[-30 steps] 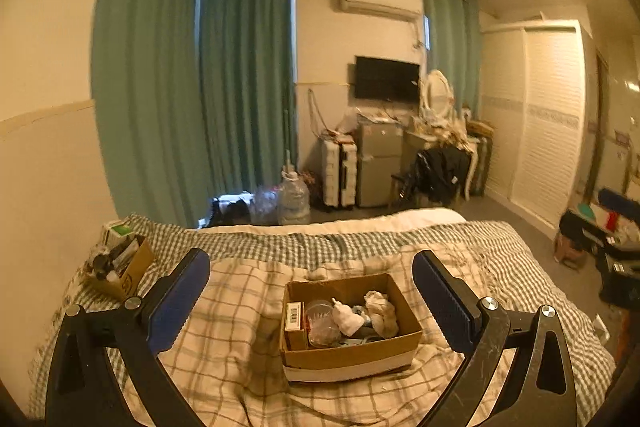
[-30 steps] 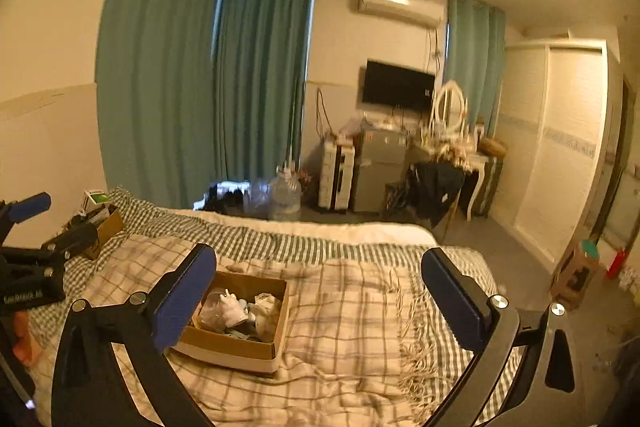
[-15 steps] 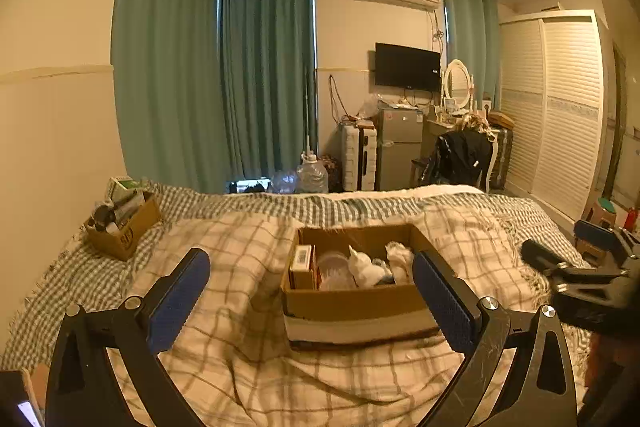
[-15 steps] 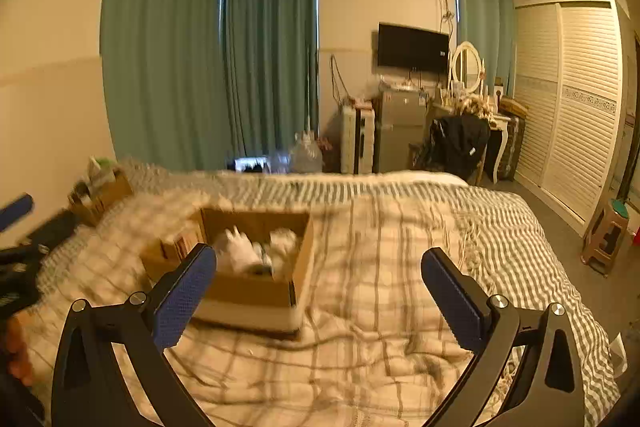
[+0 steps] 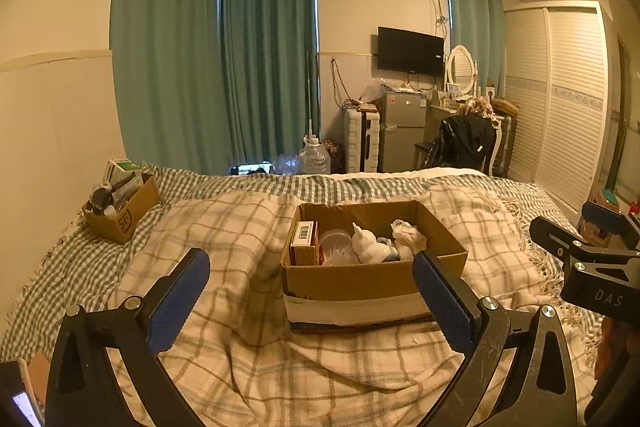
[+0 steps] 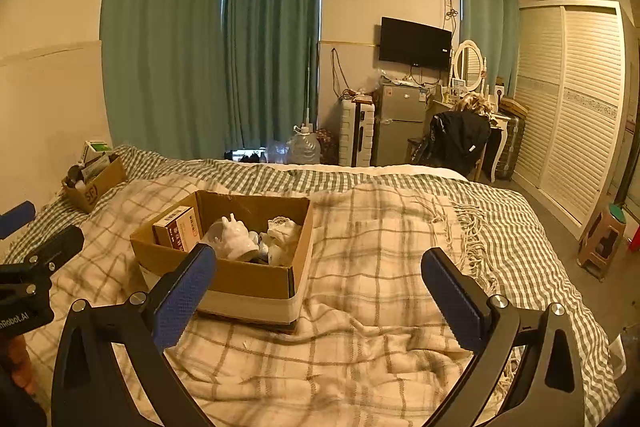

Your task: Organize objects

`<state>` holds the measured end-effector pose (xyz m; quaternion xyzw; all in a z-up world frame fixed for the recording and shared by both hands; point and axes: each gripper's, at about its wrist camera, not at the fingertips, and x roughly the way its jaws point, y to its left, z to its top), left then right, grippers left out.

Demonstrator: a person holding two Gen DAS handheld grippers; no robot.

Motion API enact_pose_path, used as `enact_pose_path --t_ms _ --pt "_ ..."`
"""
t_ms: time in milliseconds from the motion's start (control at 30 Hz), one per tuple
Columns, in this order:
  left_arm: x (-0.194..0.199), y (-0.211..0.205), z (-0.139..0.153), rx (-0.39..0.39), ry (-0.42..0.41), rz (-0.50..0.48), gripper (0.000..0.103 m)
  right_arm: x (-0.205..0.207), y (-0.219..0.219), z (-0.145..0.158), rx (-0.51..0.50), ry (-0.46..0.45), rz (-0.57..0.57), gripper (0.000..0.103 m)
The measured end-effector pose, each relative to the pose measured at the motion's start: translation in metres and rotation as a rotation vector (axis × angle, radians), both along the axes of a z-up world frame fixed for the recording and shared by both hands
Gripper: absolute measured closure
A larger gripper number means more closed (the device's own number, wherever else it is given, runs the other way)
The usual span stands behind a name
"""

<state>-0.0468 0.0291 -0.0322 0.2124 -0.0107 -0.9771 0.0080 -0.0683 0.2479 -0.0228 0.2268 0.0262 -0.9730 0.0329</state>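
Note:
An open cardboard box sits on the plaid blanket in the middle of the bed; it also shows in the right wrist view. It holds a small carton with a barcode, a clear round container, a white figurine and crumpled white items. My left gripper is open and empty, just in front of the box. My right gripper is open and empty, to the right of the box. A second smaller cardboard box with bottles and packets sits at the bed's far left.
The bed carries a plaid blanket over a green checked sheet. Beyond the bed stand water jugs, a suitcase, a small fridge, a chair with a black jacket and a wardrobe. A stool stands on the right.
Both grippers have dropped lower and moved closer to the middle box, which now looks larger. The right gripper now shows at the right edge of the left view. Both stay open.

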Motion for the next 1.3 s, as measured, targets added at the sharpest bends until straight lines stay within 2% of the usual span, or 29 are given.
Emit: enact_pose_path --t_ms 1300 --pt "0.0012 0.0009 -0.0062 -0.016 -0.025 0.004 0.0 0.0029 -0.0001 0.002 0.019 0.02 -0.008 0.0"
